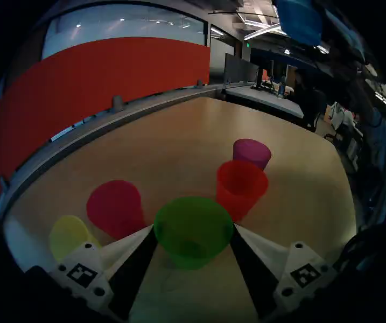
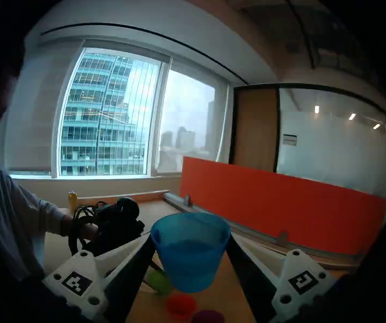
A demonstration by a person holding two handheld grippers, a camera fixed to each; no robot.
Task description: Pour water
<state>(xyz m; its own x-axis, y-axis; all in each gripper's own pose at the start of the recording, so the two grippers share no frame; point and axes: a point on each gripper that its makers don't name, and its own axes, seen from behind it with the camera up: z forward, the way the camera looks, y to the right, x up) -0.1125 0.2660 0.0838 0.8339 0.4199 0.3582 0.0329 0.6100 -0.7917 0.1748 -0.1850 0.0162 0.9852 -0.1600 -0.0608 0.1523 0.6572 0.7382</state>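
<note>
Water (image 2: 190, 269) sits in the blue cup (image 2: 191, 250) that your right gripper (image 2: 191, 239) carries, its level a little above the cup's middle. Both fingers of that gripper press on the cup's sides, one on each flank, and you hold it raised above the table (image 1: 182, 140); in the left gripper view the same cup shows high at the top edge. Your left gripper (image 1: 193, 237) is closed around the green cup (image 1: 193, 226), a finger tight against each side, mouth open toward the camera, and you cannot tell whether anything is in it. Beyond the green cup stands a red cup (image 1: 241, 187), and just behind that a purple cup (image 1: 252, 152), the two nearly touching. To the left of the green cup a pink cup (image 1: 116, 207) stands on the table, with a yellow cup (image 1: 69, 236) just beside it, nearer the table's edge. An orange divider (image 1: 96, 81) runs along the far side of the table. In the right gripper view a grey sleeve (image 2: 15, 220) shows at the left, below a window (image 2: 112, 113).
</note>
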